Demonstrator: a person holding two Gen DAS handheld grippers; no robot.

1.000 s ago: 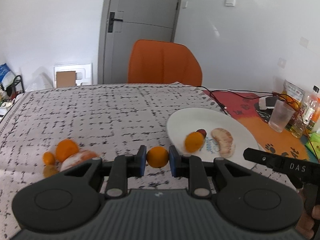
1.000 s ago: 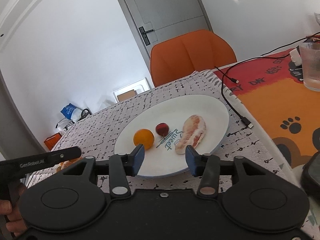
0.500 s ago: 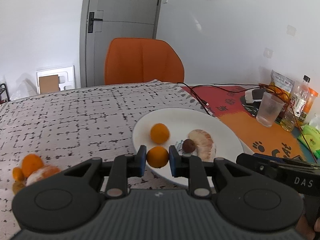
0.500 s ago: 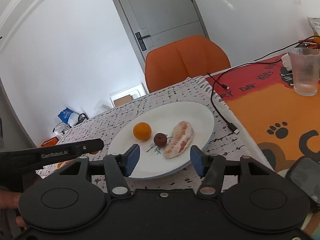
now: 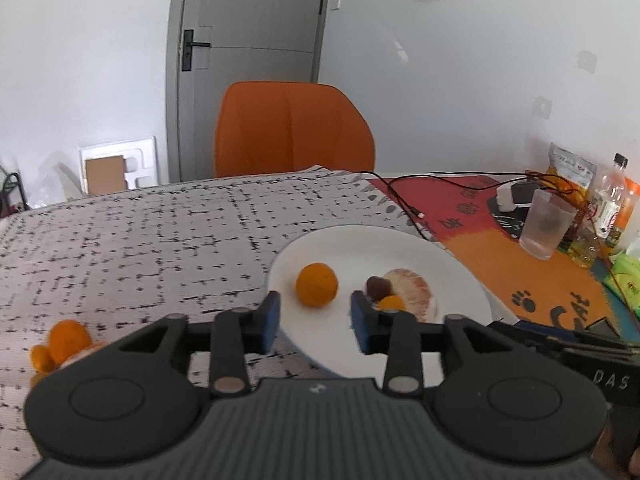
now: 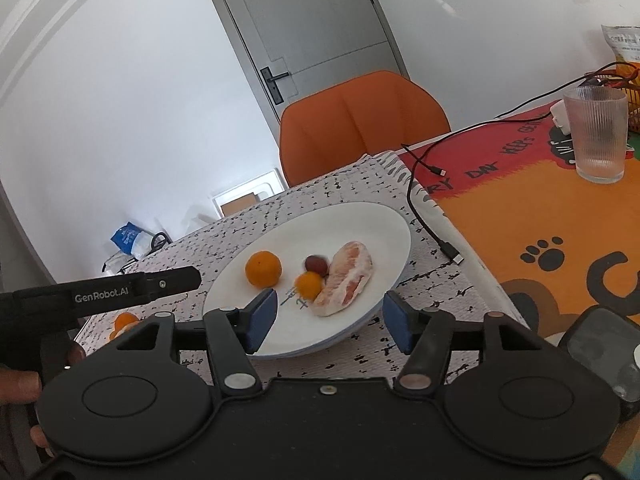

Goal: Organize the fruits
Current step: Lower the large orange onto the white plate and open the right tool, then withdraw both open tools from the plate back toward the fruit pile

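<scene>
White glazed plate (image 5: 460, 280), oval and shallow, seen from my left wrist: it sits on the counter (image 5: 140, 240), whose cloth is pale with a broken black grid. On the plate lie a round, matte large orange (image 5: 317, 290), a dark glossy plum-like fruit (image 5: 378, 286), a peeled pomelo segment (image 5: 416, 292) with pale, fibrous flesh, and a small orange (image 5: 390, 303) resting against the pomelo. My left claw (image 5: 316, 322) stands open over the near rim, its blue pads (image 5: 270, 318) apart with nothing between them; the jaws have just been opening, and the small orange lies free beyond the right pad. At far left, more orange fruit (image 5: 60, 344) sits on the cloth, well apart from the plate. A ribbed clear glass (image 5: 546, 226) stands on an orange paw-print mat (image 5: 540, 280).

From my right wrist: the same plate (image 6: 380, 224), with the large orange (image 6: 263, 269) left, the plum-like fruit (image 6: 316, 264) and small orange (image 6: 308, 285) in the middle, touching the pomelo segment (image 6: 348, 278). My right claw (image 6: 330, 318) is open and empty at the near rim; its jaws have just been widening. The left claw's black finger (image 6: 136, 288) reaches in from the left, held by my hand (image 6: 16, 384). A black cable (image 6: 432, 232) curls beside the plate.
</scene>
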